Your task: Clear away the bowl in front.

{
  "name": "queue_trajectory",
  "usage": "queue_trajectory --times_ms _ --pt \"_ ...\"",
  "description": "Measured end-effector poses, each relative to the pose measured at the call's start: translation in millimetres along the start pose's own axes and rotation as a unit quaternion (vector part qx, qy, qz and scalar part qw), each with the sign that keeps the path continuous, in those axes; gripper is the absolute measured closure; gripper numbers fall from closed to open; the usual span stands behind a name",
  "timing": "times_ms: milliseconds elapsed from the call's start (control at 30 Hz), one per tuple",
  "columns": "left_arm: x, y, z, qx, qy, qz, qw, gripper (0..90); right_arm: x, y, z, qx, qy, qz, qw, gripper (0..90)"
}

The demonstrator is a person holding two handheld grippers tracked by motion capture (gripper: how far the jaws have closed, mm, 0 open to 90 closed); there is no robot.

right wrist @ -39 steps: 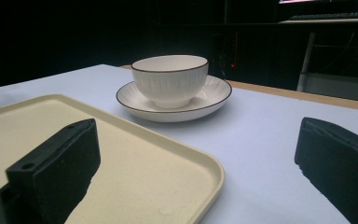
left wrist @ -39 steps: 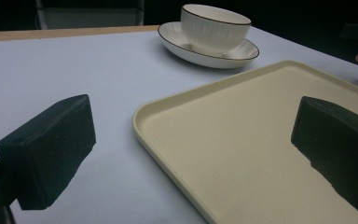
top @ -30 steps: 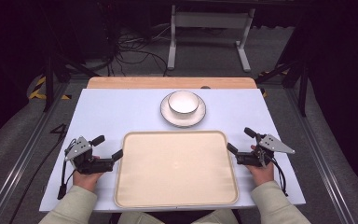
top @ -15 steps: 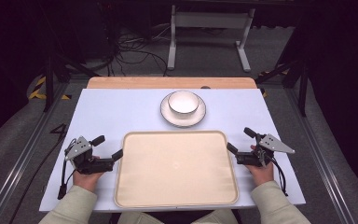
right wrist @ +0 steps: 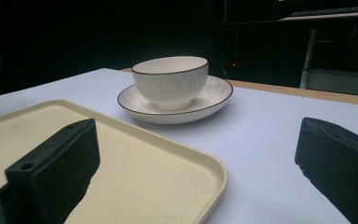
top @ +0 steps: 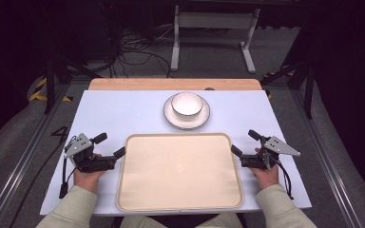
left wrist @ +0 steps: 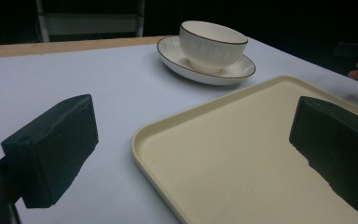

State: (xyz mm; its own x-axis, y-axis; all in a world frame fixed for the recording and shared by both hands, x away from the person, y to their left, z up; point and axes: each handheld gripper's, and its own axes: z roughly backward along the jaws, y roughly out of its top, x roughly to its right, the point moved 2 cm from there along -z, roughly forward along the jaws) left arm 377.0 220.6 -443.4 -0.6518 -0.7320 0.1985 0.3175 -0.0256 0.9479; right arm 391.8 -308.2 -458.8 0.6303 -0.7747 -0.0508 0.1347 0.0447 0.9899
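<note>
A wide, shallow cream plastic tray (top: 180,171) lay empty on the white table (top: 123,114), flanked by the left gripper (top: 109,146) and right gripper (top: 244,142), both spread open. It was judged stiff, light and slippery, best gripped at opposite raised rims.

A pale blue table (top: 123,114) carries a cream tray (top: 179,171); just beyond the tray sits a saucer (top: 187,115).
</note>
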Motion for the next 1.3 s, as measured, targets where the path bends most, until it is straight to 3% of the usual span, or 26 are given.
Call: queue_trajectory --times_ms 67,533,800,1300 --pt "0.4 5.6 1.2 0.007 -0.010 0.014 0.9998 2.1 -0.1 -0.1 -0.2 -0.001 0.000 -0.001 1.0000 0.2" --pt "9.5 25.6 -2.4 0.002 -0.019 -0.003 0.9998 5.1 0.5 0.1 -0.3 0.002 0.002 -0.010 0.9999 0.2" --pt "13.2 32.2 -8.3 -0.006 -0.027 0.000 0.9996 6.1 1.0 0.3 -0.2 0.003 0.004 -0.015 0.9999 0.1" --pt "15.2 59.4 -36.9 -0.010 -0.020 -0.026 0.9994 3.7 1.3 0.2 -0.5 0.003 0.003 -0.019 0.9998 0.1"
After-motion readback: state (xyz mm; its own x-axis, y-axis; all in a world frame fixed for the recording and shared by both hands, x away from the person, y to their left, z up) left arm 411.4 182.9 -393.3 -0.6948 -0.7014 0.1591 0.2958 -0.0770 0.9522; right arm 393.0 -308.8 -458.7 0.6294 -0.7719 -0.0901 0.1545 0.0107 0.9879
